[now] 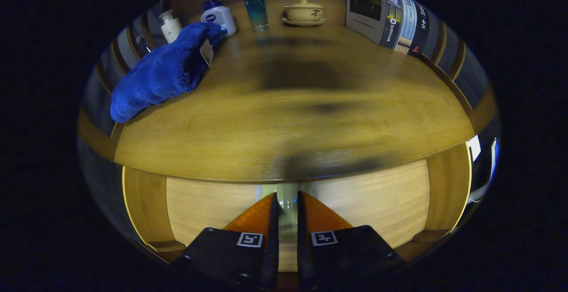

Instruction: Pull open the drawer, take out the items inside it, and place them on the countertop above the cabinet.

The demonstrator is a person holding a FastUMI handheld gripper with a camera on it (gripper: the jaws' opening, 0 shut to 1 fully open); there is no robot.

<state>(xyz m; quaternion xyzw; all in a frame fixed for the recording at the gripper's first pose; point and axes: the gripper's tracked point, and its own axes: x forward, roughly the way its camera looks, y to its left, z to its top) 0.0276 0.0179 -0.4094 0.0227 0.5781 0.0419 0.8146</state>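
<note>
- Upper left: a blue towel lies slumped on the wooden countertop, its far end touching two bottles.
- Behind the towel: a small cream bottle, and just right of it a white bottle with a dark blue cap.
- Top centre: a clear blue tumbler stands upright.
- Right of it: a cream lidded teacup on a saucer.
- Upper right: a printed board stands along the countertop's back edge.
- Lower half: the pale wood drawer front sits under the countertop's lip, between darker side panels.
- Bottom centre: the gripper is nearly closed, its fingers pressing on either side of the drawer's slim pale handle, which runs upright between them at the middle of the drawer front.
</note>
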